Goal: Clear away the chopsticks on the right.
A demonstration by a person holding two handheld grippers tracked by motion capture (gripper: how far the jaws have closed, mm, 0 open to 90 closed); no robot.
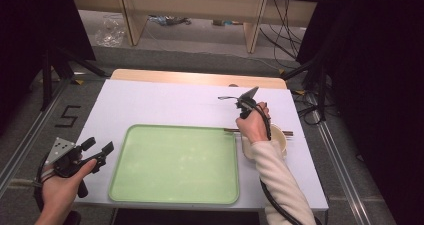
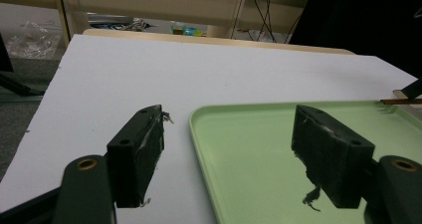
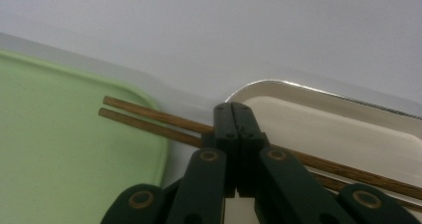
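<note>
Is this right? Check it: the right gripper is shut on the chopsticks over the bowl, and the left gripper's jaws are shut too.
Not quite. The left gripper has its jaws wide apart, as the left gripper view shows. The right gripper is indeed shut on the chopsticks over the bowl.

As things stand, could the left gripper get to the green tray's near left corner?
Probably yes: the left gripper hangs open just beside the tray, with bare white table between and nothing in the way.
</note>
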